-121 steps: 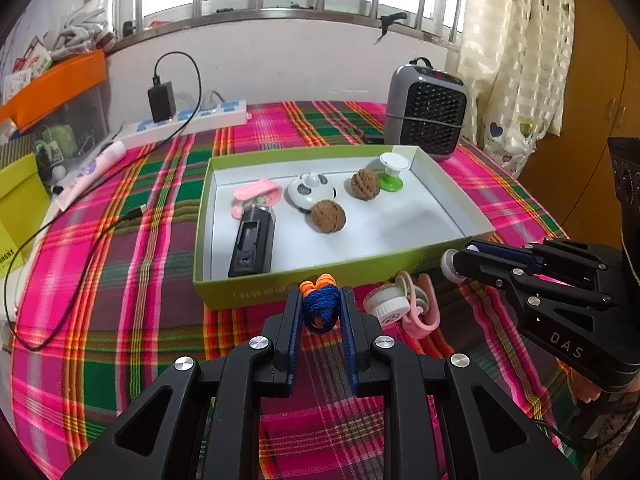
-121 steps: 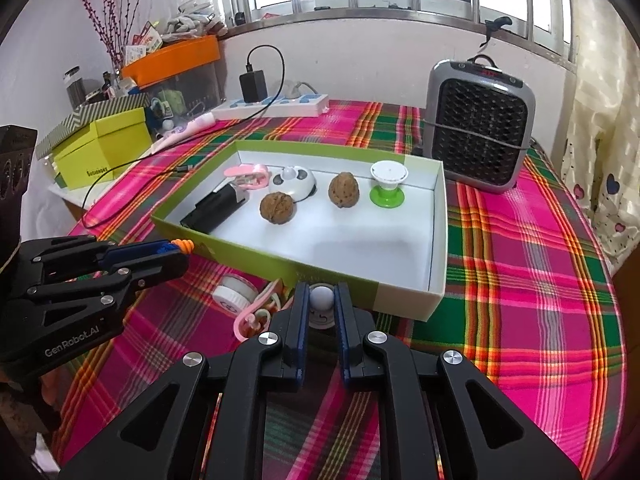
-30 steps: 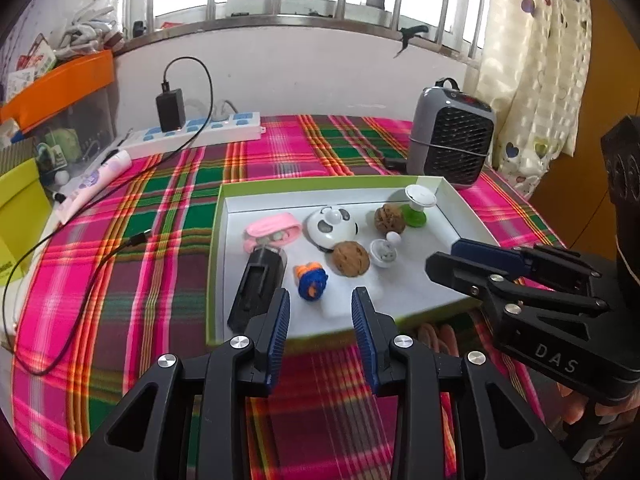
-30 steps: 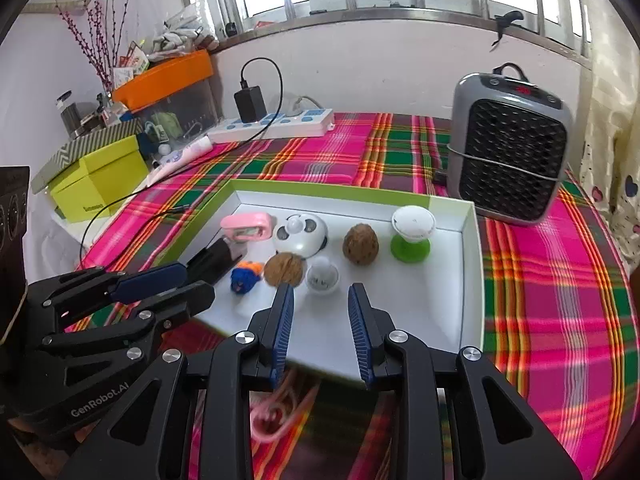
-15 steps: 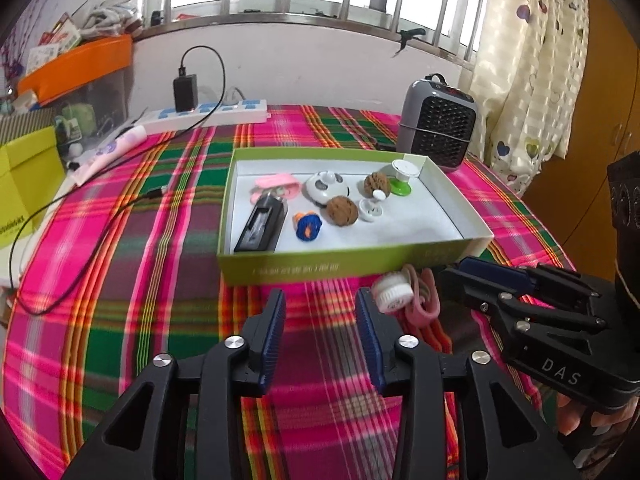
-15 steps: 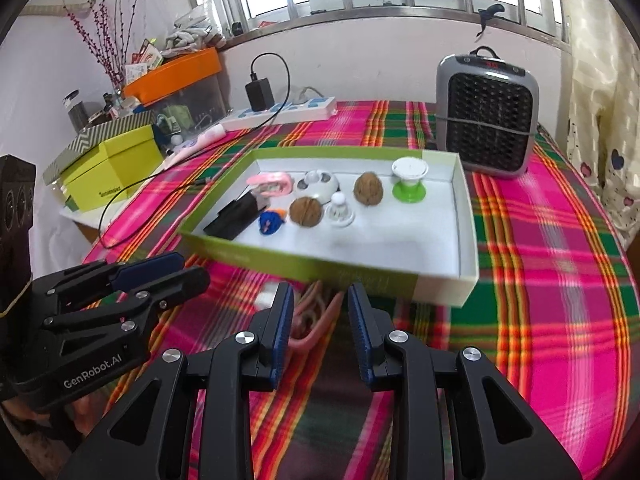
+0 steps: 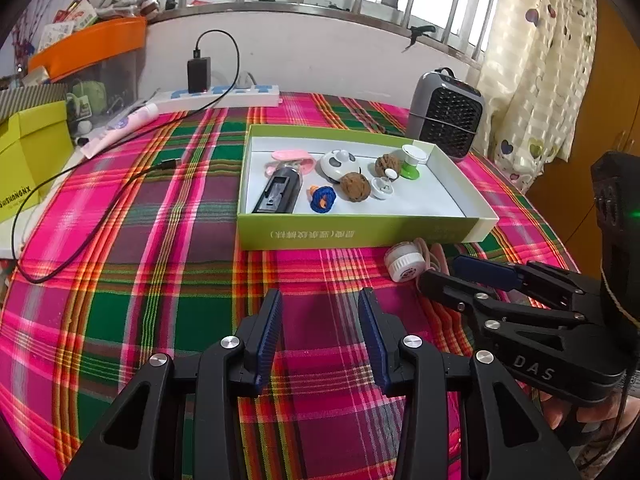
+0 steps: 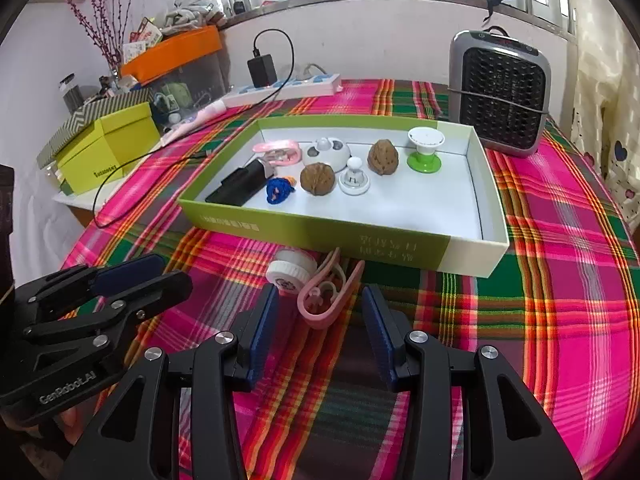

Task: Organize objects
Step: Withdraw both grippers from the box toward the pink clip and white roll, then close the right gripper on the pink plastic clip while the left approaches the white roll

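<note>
A green box [image 7: 360, 234] with a white floor holds a black device [image 7: 280, 192], a blue-and-orange knot toy [image 7: 323, 199], two walnuts [image 7: 355, 186], a white knob [image 7: 382, 188] and other small pieces. On the plaid cloth in front of it lie a white round cap [image 8: 289, 270] and a pink clip [image 8: 326, 300]. My right gripper [image 8: 320, 292] hovers just short of the clip. Its jaws are opening and the clip's near end lies between the tips, untouched. My left gripper [image 7: 320, 296] stands open over bare cloth, left of the cap [image 7: 404, 266].
A grey heater [image 8: 500, 98] stands behind the box's right corner. A power strip [image 7: 224, 94] with a charger lies at the back, its black cable [image 7: 80, 208] trailing over the left of the cloth. A yellow-green carton [image 8: 108, 146] sits at the far left.
Both grippers released their pieces, the knot toy and the white knob, which now lie in the box. They drew back toward the near table and the jaws spread wider.
</note>
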### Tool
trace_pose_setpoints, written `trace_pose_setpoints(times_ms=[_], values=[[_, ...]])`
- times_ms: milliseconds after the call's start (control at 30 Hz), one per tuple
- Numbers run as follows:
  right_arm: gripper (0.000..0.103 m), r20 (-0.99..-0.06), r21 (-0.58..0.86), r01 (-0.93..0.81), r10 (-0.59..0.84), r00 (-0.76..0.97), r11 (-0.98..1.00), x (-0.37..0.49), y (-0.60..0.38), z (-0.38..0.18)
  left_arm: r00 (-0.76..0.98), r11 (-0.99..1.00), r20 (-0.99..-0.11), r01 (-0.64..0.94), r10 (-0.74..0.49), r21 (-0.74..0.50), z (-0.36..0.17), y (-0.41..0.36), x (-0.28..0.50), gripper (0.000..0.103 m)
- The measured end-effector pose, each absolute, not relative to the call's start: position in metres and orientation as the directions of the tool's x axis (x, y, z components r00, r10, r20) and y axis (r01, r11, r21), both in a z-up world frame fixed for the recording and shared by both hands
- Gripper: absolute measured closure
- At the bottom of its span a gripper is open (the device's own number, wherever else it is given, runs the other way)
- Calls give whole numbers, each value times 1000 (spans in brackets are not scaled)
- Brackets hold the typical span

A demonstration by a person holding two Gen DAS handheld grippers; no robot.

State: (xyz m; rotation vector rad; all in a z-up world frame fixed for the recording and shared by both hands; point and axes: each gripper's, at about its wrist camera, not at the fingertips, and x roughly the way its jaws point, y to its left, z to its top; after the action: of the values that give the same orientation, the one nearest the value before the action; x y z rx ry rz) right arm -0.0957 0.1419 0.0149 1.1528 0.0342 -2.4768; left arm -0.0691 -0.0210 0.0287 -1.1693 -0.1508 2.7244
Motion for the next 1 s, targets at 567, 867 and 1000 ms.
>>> trace_pose_setpoints(times_ms=[567, 867, 1000], values=[[59, -754, 58, 330, -259, -604, -942, -92, 152, 14, -662, -975, -716, -145, 222, -168, 26, -16, -72, 66], [59, -765, 17, 360, -244, -596, -933, -102, 139, 13, -658, -974, -718, -149, 227, -172, 26, -15, -73, 66], [59, -769, 12, 364, -242, -592, -931, -104, 136, 10, -654, -974, -722, -149, 227, -171, 26, -15, -75, 66]])
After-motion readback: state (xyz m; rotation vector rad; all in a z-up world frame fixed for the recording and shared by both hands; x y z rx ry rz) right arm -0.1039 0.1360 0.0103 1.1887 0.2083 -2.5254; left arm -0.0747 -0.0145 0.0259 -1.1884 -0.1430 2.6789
